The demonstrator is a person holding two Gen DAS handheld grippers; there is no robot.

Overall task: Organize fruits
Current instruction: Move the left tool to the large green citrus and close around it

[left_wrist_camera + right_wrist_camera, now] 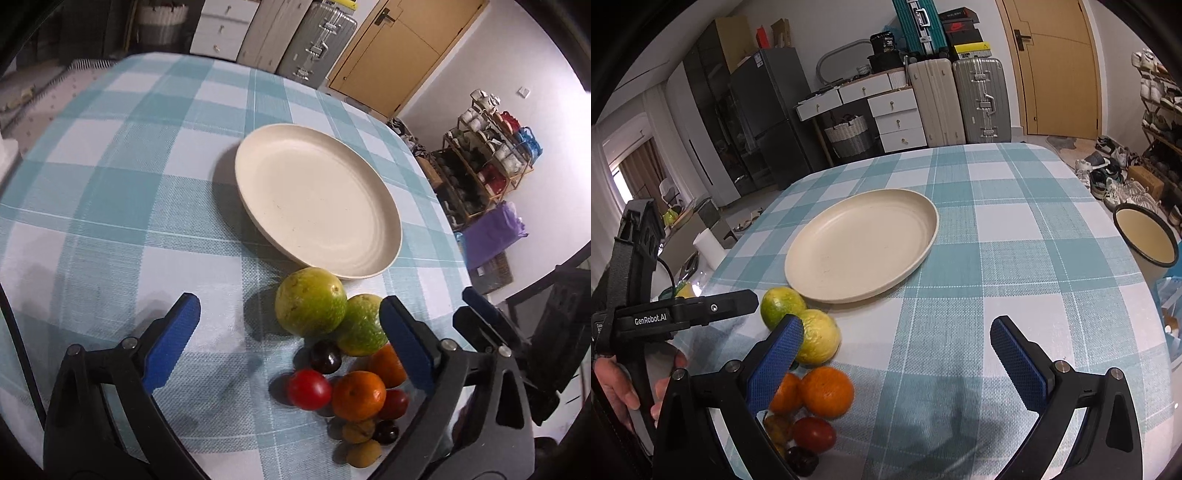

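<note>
A cream plate (317, 199) lies empty on the checked tablecloth; it also shows in the right wrist view (862, 242). A pile of fruit sits just in front of it: two green-yellow guavas (310, 301) (816, 341), two oranges (358, 395) (827, 391), a red tomato (308, 387) (814, 434), dark plums (325, 356) and small yellow fruits (364, 452). My left gripper (291, 317) is open and empty, hovering over the near side of the pile. My right gripper (897, 339) is open and empty, just right of the pile.
The table (1015, 258) has a blue and white checked cloth. A cream pot (1145, 240) stands at its right edge. Suitcases (982, 99), drawers and a fridge stand behind; a shoe rack (487, 155) is to the right.
</note>
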